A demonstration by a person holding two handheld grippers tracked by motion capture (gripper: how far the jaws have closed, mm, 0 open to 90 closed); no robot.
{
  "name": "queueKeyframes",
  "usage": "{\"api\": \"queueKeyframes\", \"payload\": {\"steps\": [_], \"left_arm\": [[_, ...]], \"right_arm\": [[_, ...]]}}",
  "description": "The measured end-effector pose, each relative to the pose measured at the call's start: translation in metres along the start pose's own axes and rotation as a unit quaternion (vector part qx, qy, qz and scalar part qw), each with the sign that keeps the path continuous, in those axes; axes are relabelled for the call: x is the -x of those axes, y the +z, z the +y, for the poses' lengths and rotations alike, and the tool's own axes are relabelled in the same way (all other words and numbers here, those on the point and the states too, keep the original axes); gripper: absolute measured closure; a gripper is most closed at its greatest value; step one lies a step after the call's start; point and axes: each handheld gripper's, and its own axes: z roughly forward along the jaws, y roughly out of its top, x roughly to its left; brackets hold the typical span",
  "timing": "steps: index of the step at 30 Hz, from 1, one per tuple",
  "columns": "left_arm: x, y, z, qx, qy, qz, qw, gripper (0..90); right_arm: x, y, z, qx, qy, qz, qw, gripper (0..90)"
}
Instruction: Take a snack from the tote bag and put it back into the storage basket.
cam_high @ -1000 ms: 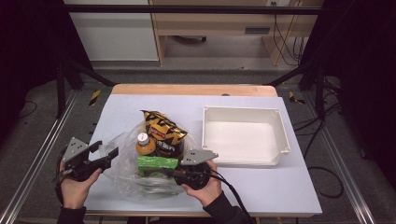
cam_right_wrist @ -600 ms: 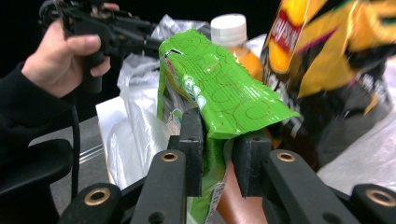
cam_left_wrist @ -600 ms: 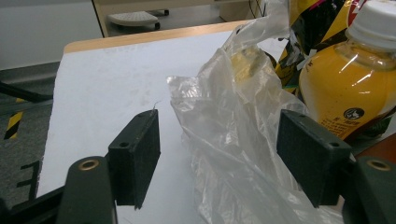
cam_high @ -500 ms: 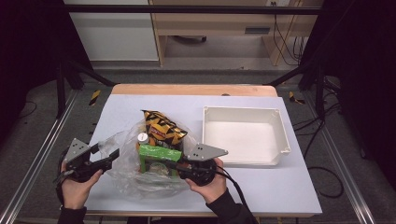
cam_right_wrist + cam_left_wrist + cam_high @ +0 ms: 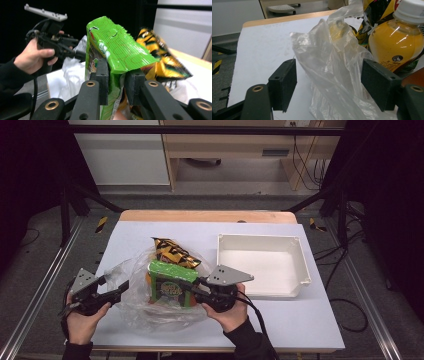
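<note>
Snacks coming out of a bag, green pack held tight.

High view: right tongs (image 5: pixel 192 287) pinch the green pack (image 5: pixel 172 279) above the clear bag (image 5: pixel 145 305); the white tray (image 5: pixel 260 262), just past them, has nothing in it. Left tongs view: left tongs (image 5: pixel 328 82) stand wide open, bag plastic loose between the pads, bottle (image 5: pixel 395 42) beside them, so the bag may lift too. Right tongs view: both pads squeeze the pack (image 5: pixel 112 52); it could slip if the bag tugs.
</note>
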Motion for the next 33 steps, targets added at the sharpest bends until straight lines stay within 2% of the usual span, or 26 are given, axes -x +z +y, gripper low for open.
{"api": "queueKeyframes", "payload": {"steps": [17,26,33], "left_arm": [[0.001,0.001,-0.001,-0.003,0.001,-0.001,1.0000,28.1],[0.000,-0.001,-0.001,0.001,0.000,0.000,1.0000,27.9],[-0.001,-0.003,0.000,0.009,-0.001,0.001,1.0000,26.8]], "right_arm": [[0.002,-0.009,0.029,0.039,-0.012,-0.018,0.9990,75.3],[0.004,-0.026,0.044,0.056,-0.014,-0.022,0.9981,75.2],[0.012,-0.045,0.056,0.068,-0.016,-0.036,0.9969,75.2]]}}
